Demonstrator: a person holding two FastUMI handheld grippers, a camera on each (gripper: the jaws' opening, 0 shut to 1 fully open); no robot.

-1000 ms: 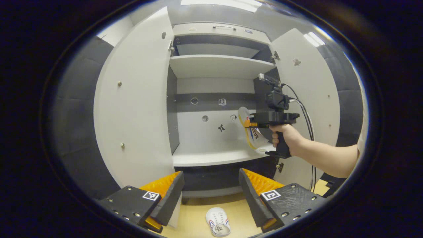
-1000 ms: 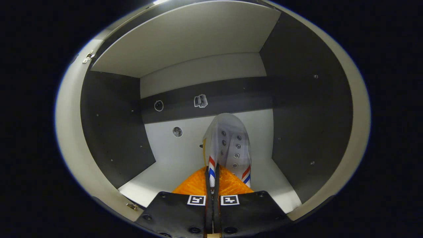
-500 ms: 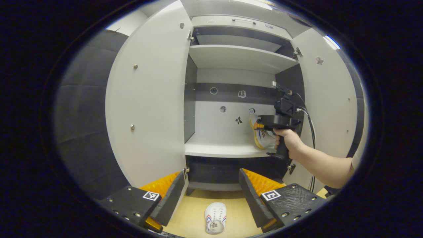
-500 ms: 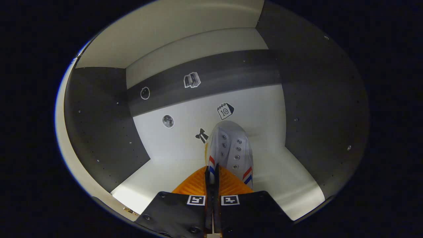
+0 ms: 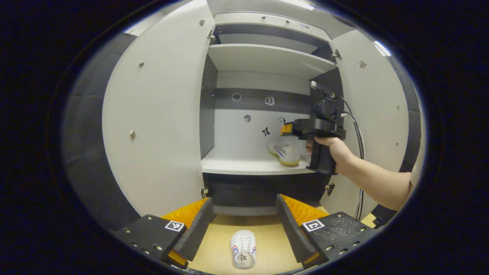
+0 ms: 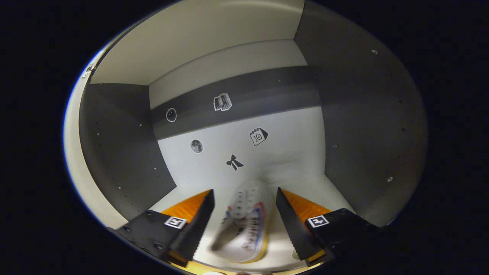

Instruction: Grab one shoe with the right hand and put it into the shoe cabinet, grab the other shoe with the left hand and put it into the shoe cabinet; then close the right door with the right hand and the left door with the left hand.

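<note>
One white shoe point(image 6: 244, 225) with red and blue stripes lies on the cabinet's middle shelf point(image 5: 244, 166), blurred, between the spread fingers of my open right gripper point(image 6: 244, 202). In the left gripper view that shoe point(image 5: 284, 152) rests at the shelf's right end, with the right gripper point(image 5: 284, 130) held by a hand point(image 5: 336, 151) just above it. The other white shoe point(image 5: 243, 254) sits on the wooden floor before the cabinet, below and between the fingers of my open left gripper point(image 5: 244, 214), which hangs above it.
The cabinet's left door point(image 5: 156, 114) and right door point(image 5: 376, 110) both stand wide open. An upper shelf point(image 5: 267, 57) and a drawer front lie above. Small stickers point(image 6: 235, 162) dot the cabinet's back panel. Cables point(image 5: 357, 130) trail from the right gripper.
My right gripper opened and let the shoe go; it now lies on the shelf. The gripper drew back and up slightly. The left gripper's view shifted a little.
</note>
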